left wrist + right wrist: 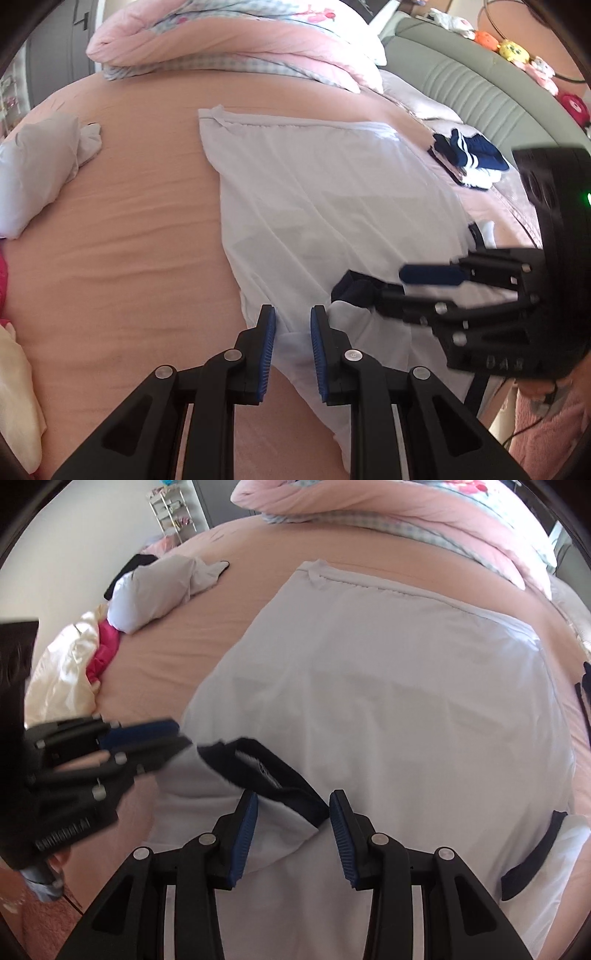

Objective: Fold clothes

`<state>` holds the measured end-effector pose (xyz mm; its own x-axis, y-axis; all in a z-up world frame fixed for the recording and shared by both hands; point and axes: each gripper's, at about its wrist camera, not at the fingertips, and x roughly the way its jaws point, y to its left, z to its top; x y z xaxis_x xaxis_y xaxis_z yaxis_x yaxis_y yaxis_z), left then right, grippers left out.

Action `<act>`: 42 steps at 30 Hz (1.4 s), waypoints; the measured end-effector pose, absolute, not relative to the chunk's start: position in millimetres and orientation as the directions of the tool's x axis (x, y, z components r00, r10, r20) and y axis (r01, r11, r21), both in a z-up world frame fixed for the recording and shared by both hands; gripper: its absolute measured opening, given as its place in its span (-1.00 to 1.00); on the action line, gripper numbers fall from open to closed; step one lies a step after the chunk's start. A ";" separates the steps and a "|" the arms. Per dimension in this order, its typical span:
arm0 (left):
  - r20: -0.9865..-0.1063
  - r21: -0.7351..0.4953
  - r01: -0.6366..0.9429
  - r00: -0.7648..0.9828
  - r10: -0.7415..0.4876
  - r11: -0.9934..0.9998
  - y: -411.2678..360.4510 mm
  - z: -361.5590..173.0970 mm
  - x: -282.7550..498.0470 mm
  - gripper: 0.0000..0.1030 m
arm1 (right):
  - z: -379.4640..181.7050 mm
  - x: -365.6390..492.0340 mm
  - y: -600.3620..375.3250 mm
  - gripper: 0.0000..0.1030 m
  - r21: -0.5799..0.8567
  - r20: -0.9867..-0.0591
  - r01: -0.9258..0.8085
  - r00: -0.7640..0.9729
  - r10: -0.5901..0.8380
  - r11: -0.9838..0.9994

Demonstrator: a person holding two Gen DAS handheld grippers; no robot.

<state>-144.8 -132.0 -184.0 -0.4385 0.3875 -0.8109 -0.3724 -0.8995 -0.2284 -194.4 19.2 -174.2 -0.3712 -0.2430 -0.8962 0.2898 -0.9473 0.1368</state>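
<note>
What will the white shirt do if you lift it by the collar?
The white shirt will probably flop and hang down, since it lies wrinkled and thin on the bed. It looks light: colour shows through it. The dark collar seems thicker, so it may give a firmer hold.

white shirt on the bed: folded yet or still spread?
Mostly spread. The white shirt lies flat on the pink sheet, hem far, navy collar near; only a flap by the collar is turned over.

Left gripper [293,325] jaws parted, right gripper [293,808] jaws parted wider
</note>
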 end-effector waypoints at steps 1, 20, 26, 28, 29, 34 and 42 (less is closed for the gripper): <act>-0.812 -0.227 -0.382 -0.433 0.391 -0.896 -132.3 -184.3 -143.3 -0.68 | -173.3 -195.3 17.8 -0.22 0.130 -0.897 0.289 -0.372 -0.237 -0.948; -0.836 -0.226 -0.521 -0.330 0.438 -0.823 -126.6 -187.8 -119.3 -0.68 | -179.5 -187.1 2.2 -0.22 0.125 -0.918 0.364 -0.310 -0.246 -0.923; -0.835 -0.217 -0.503 -0.349 0.426 -0.836 -130.9 -191.6 -117.1 -0.65 | -171.8 -190.9 -29.8 -0.22 0.109 -0.920 0.526 -0.269 -0.286 -0.843; -0.832 -0.211 -0.493 -0.363 0.420 -0.844 -133.4 -191.9 -117.5 -0.65 | -175.4 -199.6 -35.9 -0.22 0.119 -0.921 0.531 -0.257 -0.294 -0.839; -0.829 -0.200 -0.490 -0.376 0.413 -0.849 -134.1 -191.2 -118.0 -0.65 | -176.1 -204.4 -36.2 -0.22 0.140 -0.916 0.524 -0.254 -0.311 -0.840; -0.816 -0.185 -0.475 -0.413 0.404 -0.860 -132.2 -190.0 -125.2 -0.65 | -174.0 -216.6 -15.8 -0.22 0.255 -0.874 0.433 -0.278 -0.398 -0.864; -0.821 -0.176 -0.367 -0.456 0.342 -0.913 -127.3 -195.7 -159.4 -0.65 | -166.0 -221.9 3.1 -0.22 0.271 -0.848 0.345 -0.356 -0.392 -0.899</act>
<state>-159.4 -127.3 -195.7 -0.4562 0.3422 -0.8215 -0.3673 -0.9132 -0.1764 -221.9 3.1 -166.0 -0.3560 -0.3921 -0.8482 0.3453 -0.8987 0.2705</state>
